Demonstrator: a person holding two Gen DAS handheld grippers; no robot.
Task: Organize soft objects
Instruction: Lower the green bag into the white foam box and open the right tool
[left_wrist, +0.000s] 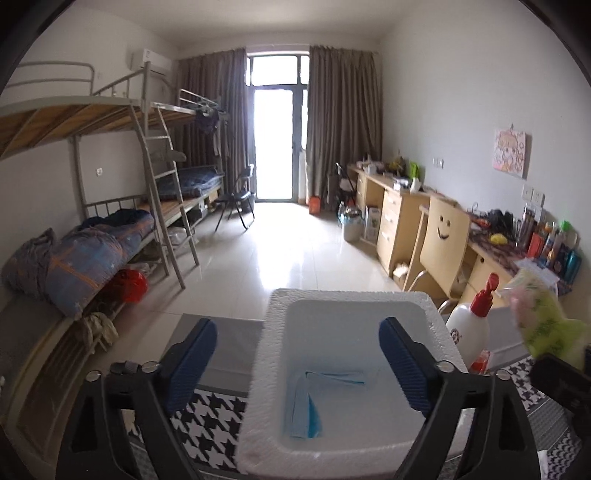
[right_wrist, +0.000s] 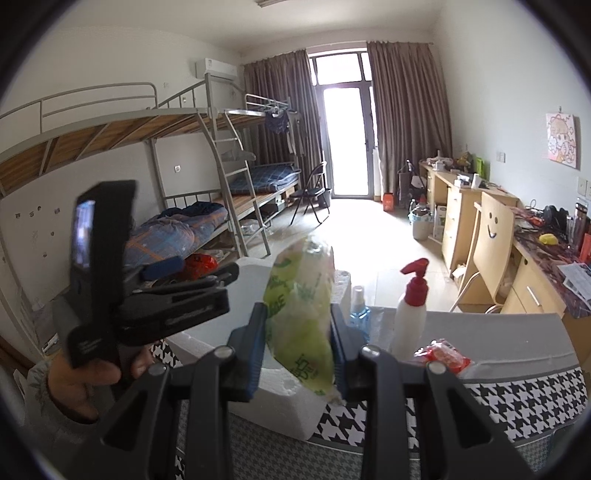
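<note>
Item: soft pack in crinkled, translucent green-and-white plastic wrap (right_wrist: 301, 317), printed with green lettering, its contents pale and rumpled. It is held upright and pinched at mid-height between the blue pads of the right gripper (right_wrist: 297, 345), which is clenched on it. The pack is raised above the near edge of the white foam box (right_wrist: 284, 391). In the left wrist view the same pack is seen blurred at the right edge (left_wrist: 546, 325), beside the box.

Container: white polystyrene foam box (left_wrist: 354, 299), rectangular, thick-walled, with a rough rim and a smooth inner basin. Contents: one folded light-blue flat piece, seemingly a face mask (left_wrist: 310, 402), laid on the bottom toward the near left corner.

Left gripper (left_wrist: 297, 363): released, blue pads spread wide over the box, with nothing pressed between them. In the right wrist view it is seen held in a hand (right_wrist: 85, 384).

Support: table with black-and-white houndstooth cloth (right_wrist: 524, 406).

Adjacent items: white pump bottle with red nozzle (right_wrist: 410, 317); small clear blue spray bottle (right_wrist: 360, 310); red-and-white wrapped packet (right_wrist: 443, 354).
</note>
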